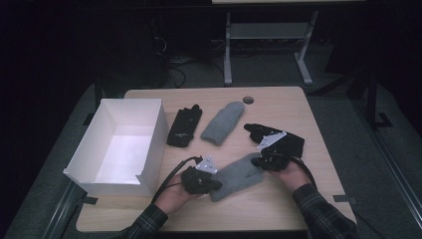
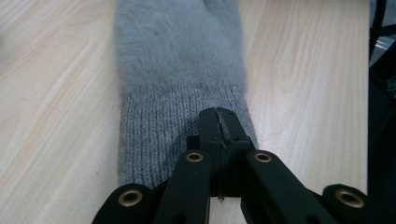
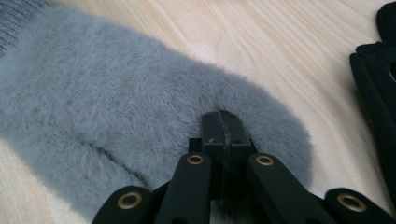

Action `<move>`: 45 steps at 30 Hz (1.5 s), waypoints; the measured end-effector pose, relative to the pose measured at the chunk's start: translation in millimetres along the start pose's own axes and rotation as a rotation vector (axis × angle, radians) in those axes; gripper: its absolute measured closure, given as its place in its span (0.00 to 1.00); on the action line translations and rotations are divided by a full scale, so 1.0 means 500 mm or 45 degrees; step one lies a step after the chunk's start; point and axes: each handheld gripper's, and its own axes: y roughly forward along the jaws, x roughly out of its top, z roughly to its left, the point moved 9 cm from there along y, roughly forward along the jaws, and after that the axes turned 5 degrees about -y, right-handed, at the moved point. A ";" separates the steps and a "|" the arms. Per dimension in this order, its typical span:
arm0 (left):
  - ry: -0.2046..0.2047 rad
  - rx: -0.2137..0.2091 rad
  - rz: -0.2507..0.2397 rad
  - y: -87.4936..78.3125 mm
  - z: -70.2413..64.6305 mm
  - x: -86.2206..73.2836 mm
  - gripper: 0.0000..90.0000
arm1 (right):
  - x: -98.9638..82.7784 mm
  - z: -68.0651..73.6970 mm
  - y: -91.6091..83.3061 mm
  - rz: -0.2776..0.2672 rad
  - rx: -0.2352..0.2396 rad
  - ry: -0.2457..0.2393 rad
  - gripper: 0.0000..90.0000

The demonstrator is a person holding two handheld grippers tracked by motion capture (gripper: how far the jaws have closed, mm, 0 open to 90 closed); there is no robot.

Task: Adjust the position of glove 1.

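Box [image 1: 114, 144] and spare gloves [image 1: 184, 127] overhead

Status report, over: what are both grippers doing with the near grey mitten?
Left gripper shut on grey mitten at its ribbed cuff. Right gripper shut on its fluffy tip. Mitten flat on table. White box at left, nothing between.

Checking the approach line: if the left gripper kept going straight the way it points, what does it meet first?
The left gripper, jaws closed at the ribbed cuff, points along the grey mitten. Going on, it would likely run into the mitten's fluffy body first; the right gripper sits at the far end.
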 end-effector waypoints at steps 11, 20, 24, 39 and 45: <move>-0.074 0.071 -0.148 -0.037 0.047 0.054 0.63 | -0.023 -0.013 -0.083 -0.173 -0.045 0.133 0.46; -0.140 0.233 -0.217 -0.038 0.139 0.113 0.51 | -0.113 -0.024 -0.120 -0.172 -0.124 0.219 0.30; -0.180 0.299 -0.260 -0.029 0.201 0.147 0.51 | -0.146 -0.023 -0.122 -0.161 -0.121 0.227 0.28; -0.277 0.465 -0.206 0.030 0.395 0.205 0.52 | -0.160 -0.017 -0.113 -0.114 -0.093 0.207 0.30; -0.347 0.448 -0.168 0.047 0.442 0.189 0.54 | -0.160 -0.014 -0.113 -0.105 -0.095 0.188 0.31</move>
